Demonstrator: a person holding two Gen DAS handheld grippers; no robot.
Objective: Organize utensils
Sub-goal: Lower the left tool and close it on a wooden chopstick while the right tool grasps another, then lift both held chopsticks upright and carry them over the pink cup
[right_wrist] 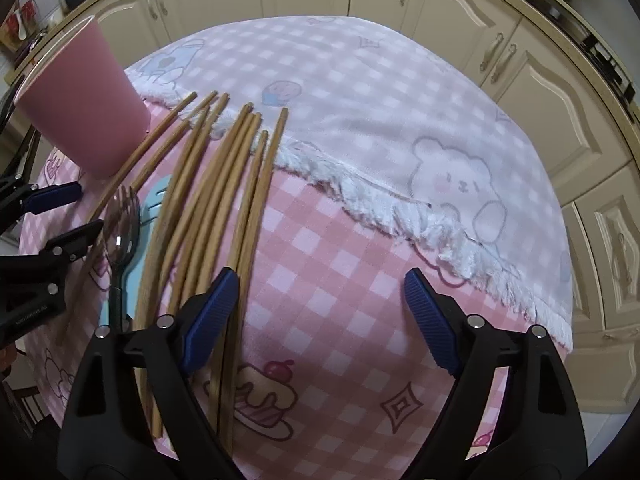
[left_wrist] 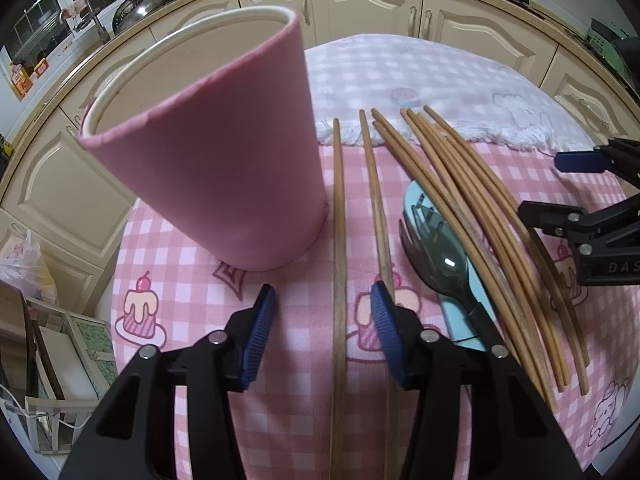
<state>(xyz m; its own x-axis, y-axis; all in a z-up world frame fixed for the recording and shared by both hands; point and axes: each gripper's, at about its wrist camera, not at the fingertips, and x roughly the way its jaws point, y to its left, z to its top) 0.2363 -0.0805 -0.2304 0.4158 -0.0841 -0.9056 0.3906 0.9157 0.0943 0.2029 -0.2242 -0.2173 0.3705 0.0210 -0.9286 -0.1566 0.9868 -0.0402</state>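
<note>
A tall pink cup stands empty and upright on the pink checked cloth. Right of it lie two separate wooden chopsticks, then a fanned bundle of several more. A dark spork rests on a light blue case between them. My left gripper is open, straddling the leftmost chopstick without pressing it. My right gripper is open wide over the cloth, its left pad over the bundle's right edge. The cup and spork show at its left.
A pale lilac fringed cloth overlaps the pink one at the far side. Cream kitchen cabinets ring the table. Pots sit on the counter at upper left. A plastic bag lies on the floor to the left.
</note>
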